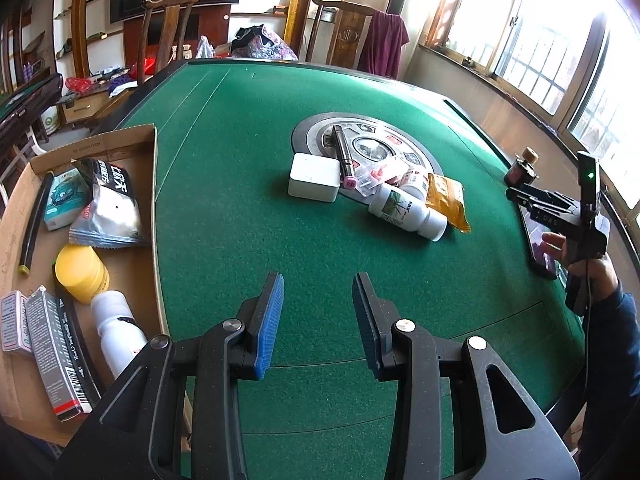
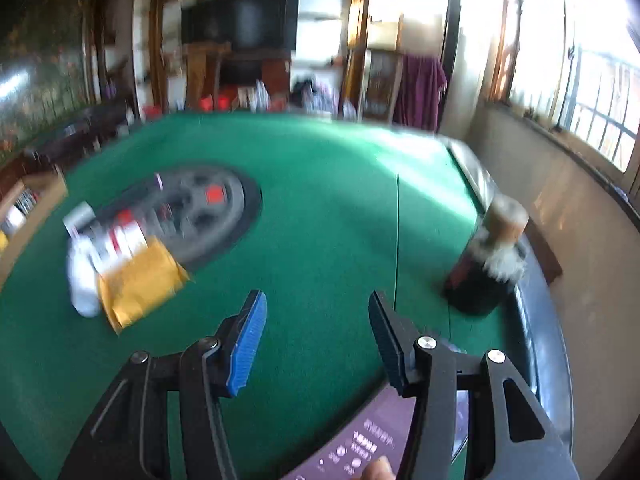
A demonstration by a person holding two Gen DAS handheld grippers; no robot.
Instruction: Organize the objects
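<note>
Both claws, left (image 1: 318,320) and right (image 2: 318,344), gape empty over green felt worktop (image 1: 248,200); white plastic bottle's (image 1: 406,212) label unreadable, right view blurred.

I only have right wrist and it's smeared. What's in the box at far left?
Observer: The cardboard box already holds a yellow-capped jar, a white bottle, a snack bag and a few small cartons.
Operator: Is the left gripper carrying anything?
Observer: No. The left gripper is open over bare felt, nothing between the pads.
Operator: That white blob by the yellow packet?
Observer: A white bottle on its side, touching the yellow packet. A white box lies to its left.
Operator: Right gripper empty too?
Observer: The right gripper has nothing between its fingers.
</note>
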